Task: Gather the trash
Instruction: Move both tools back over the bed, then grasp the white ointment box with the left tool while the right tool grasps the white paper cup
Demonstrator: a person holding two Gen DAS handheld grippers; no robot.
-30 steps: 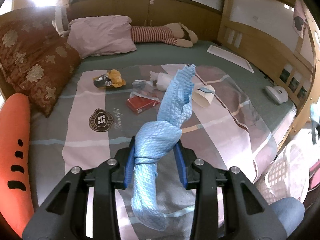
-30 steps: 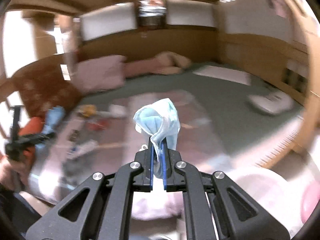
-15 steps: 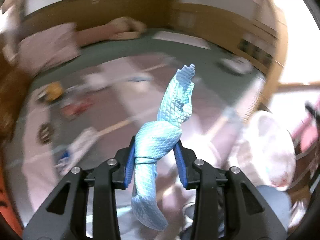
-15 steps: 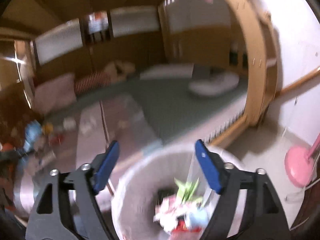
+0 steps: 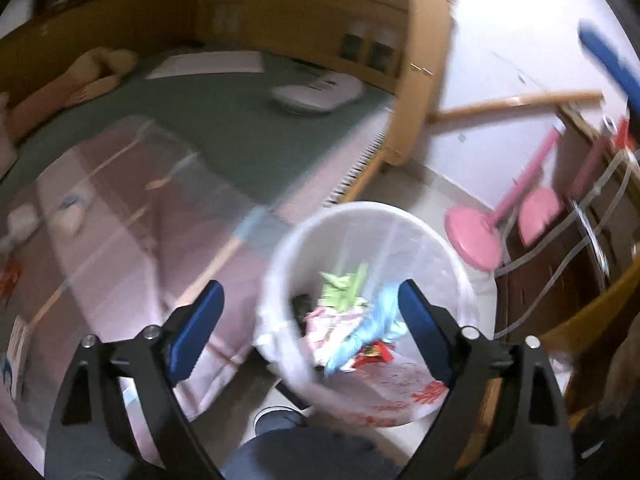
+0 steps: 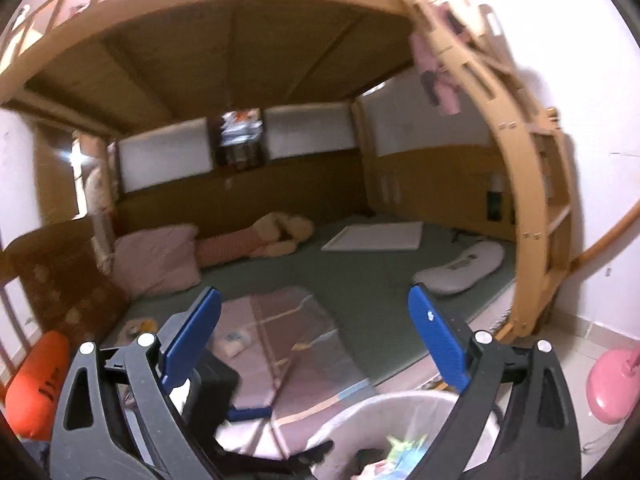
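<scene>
Both the left gripper point(image 5: 310, 318) and right gripper point(image 6: 316, 342) gape wide and empty over the white bin point(image 5: 432, 240), which holds a trash pile point(image 5: 352, 320) including a blue cloth point(image 5: 376, 322), while blurry litter point(image 6: 236, 340) waits on the bed point(image 6: 360, 280).

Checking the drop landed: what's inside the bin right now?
The bin holds a heap: blue cloth, green scrap, pink-white paper, red wrapper. Anything beneath the heap is covered.
</scene>
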